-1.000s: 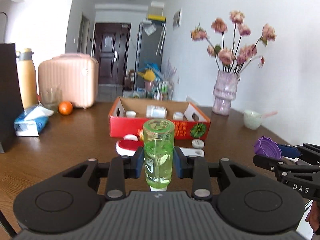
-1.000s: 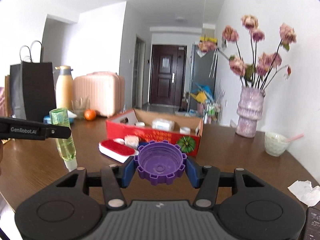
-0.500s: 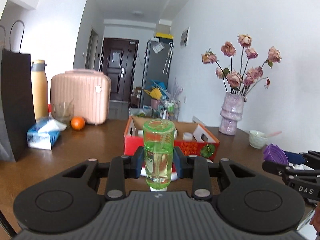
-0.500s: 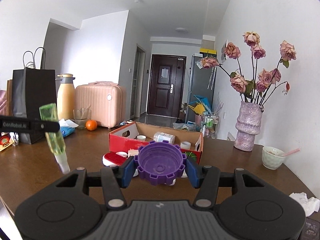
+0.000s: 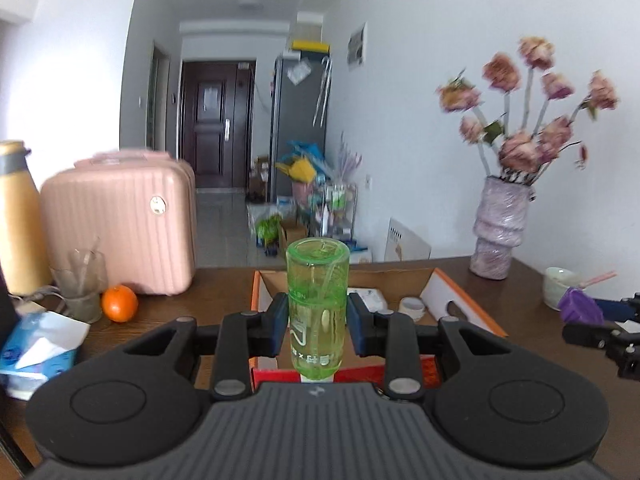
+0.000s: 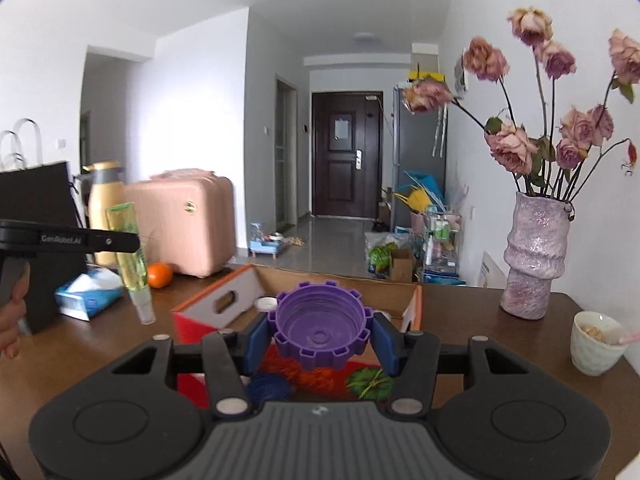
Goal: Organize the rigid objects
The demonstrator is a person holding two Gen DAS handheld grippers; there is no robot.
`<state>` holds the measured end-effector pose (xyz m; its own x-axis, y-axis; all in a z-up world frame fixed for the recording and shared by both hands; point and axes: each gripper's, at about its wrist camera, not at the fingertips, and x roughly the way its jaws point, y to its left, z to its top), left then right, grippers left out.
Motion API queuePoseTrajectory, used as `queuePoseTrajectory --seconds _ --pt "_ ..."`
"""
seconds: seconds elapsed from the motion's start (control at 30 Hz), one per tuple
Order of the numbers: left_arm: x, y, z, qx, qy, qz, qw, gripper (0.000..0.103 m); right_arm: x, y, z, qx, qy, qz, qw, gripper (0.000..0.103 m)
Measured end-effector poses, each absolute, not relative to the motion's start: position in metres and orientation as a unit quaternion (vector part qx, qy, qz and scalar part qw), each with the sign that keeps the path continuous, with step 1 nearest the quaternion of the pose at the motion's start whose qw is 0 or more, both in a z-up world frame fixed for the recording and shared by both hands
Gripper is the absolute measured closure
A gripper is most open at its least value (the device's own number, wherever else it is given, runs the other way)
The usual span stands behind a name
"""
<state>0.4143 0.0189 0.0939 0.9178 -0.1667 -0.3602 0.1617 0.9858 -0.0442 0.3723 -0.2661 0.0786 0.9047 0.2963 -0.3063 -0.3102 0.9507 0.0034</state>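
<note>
The table [image 6: 472, 344] is of dark brown wood and stands against a white wall. On it there is an open red cardboard box [image 5: 460, 300] with small white things inside, a pink ribbed case [image 5: 120, 220], an orange [image 5: 119, 303], a clear glass [image 5: 82, 284], a tissue pack [image 5: 36, 348], a tall yellow flask [image 5: 18, 220] and a black paper bag [image 6: 36, 204]. To the right stands a lilac vase [image 6: 534, 256] with dried pink roses, and near it a small white cup [image 6: 594, 342]. Behind the table a corridor leads to a dark door [image 6: 346, 152].

The left gripper [image 5: 318, 324] is closed partly, and its blue pads press on both sides of a green transparent bottle [image 5: 318, 304]. The bottle is upside down (its white neck points down) and it hangs over the near edge of the red box.

The right gripper [image 6: 320, 334] stands wider and holds a purple toothed cap [image 6: 320, 326] between its pads, the hollow side toward the camera, in front of the same box and above the table.
</note>
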Motion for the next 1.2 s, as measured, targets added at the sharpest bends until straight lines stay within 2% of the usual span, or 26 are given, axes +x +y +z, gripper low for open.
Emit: queuePoseTrajectory --seconds 0.23,0.37,0.53,0.57,0.63,0.73,0.77,0.83,0.87,0.93,1.2 --pt "0.515 0.012 0.066 0.041 0.246 -0.091 0.964 0.071 0.482 -0.27 0.061 -0.006 0.217 0.15 0.964 0.05" --pt "0.562 0.002 0.055 0.065 0.282 -0.101 0.952 0.072 0.539 -0.258 0.04 -0.036 0.257 0.129 0.957 0.05" --pt "0.614 -0.017 0.005 0.11 0.352 -0.106 0.924 0.071 0.594 -0.241 0.007 -0.07 0.308 0.106 0.943 0.05" --pt "0.619 -0.019 -0.006 0.117 0.358 -0.107 0.92 0.072 0.599 -0.236 0.001 -0.081 0.312 0.103 0.941 0.05" --pt "0.625 -0.017 -0.021 0.117 0.366 -0.098 0.918 0.082 0.604 -0.231 -0.008 -0.088 0.313 0.104 0.94 0.049" --pt "0.625 -0.012 -0.028 0.112 0.356 -0.1 0.923 0.082 0.609 -0.225 -0.017 -0.106 0.314 0.108 0.937 0.037" --pt "0.624 -0.011 -0.028 0.11 0.356 -0.105 0.922 0.08 0.609 -0.223 -0.02 -0.113 0.311 0.107 0.938 0.033" --pt "0.622 -0.011 -0.025 0.104 0.363 -0.113 0.919 0.074 0.611 -0.225 -0.022 -0.114 0.305 0.103 0.94 0.032" --pt "0.623 -0.012 -0.023 0.098 0.365 -0.109 0.919 0.066 0.612 -0.227 -0.022 -0.108 0.302 0.104 0.941 0.032" --pt "0.623 -0.012 -0.017 0.085 0.365 -0.102 0.922 0.057 0.616 -0.233 -0.018 -0.093 0.304 0.104 0.942 0.032" --pt "0.604 0.0 0.027 0.038 0.37 -0.099 0.923 0.047 0.601 -0.265 0.03 0.021 0.319 0.143 0.937 0.026"
